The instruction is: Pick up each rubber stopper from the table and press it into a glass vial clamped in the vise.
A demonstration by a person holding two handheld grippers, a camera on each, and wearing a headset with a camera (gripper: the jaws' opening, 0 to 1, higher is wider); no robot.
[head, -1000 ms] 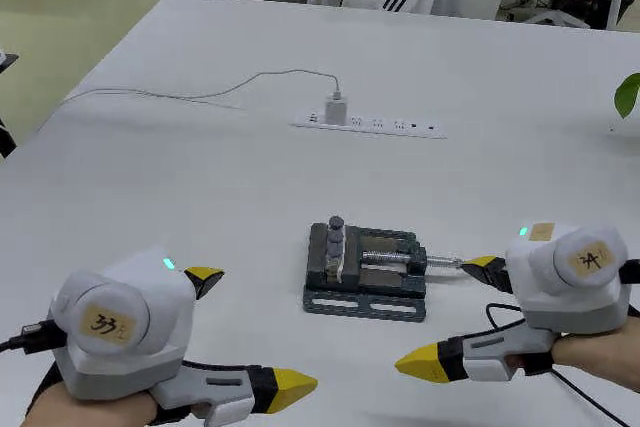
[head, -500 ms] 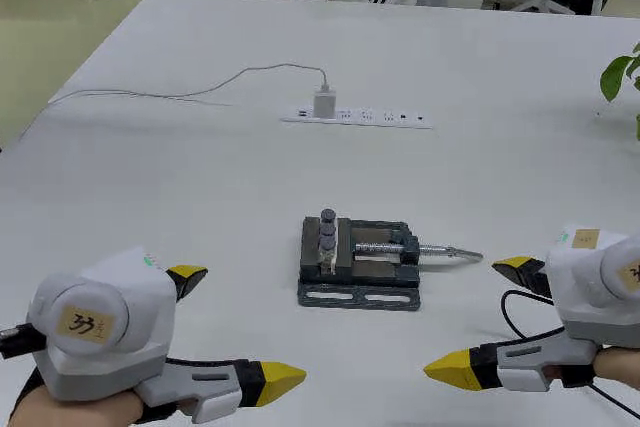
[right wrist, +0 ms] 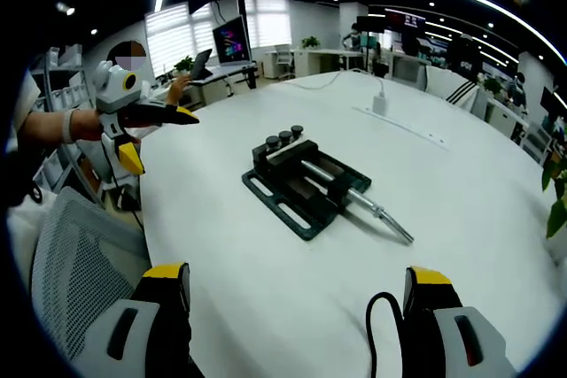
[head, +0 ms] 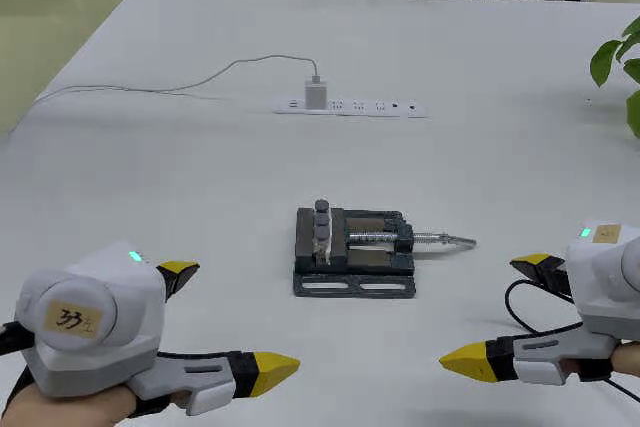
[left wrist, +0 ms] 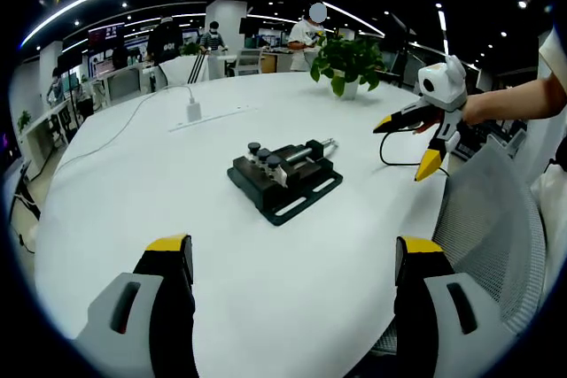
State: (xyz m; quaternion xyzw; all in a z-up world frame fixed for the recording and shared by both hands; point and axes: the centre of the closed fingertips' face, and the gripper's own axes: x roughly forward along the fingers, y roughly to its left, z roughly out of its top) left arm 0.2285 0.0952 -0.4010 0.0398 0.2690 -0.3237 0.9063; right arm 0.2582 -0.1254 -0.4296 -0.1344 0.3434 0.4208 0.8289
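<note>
Left gripper [head: 235, 317] and right gripper [head: 490, 311] are held low over the white table [head: 200, 177], jaws spread wide, nothing between them. The vise [head: 354, 252] stands mid-table between them, well apart from both. Three dark rubber stoppers [head: 321, 215] sit in a row atop the vials [head: 321, 238] clamped in it. A power strip [head: 348, 106] lies beyond.
</note>
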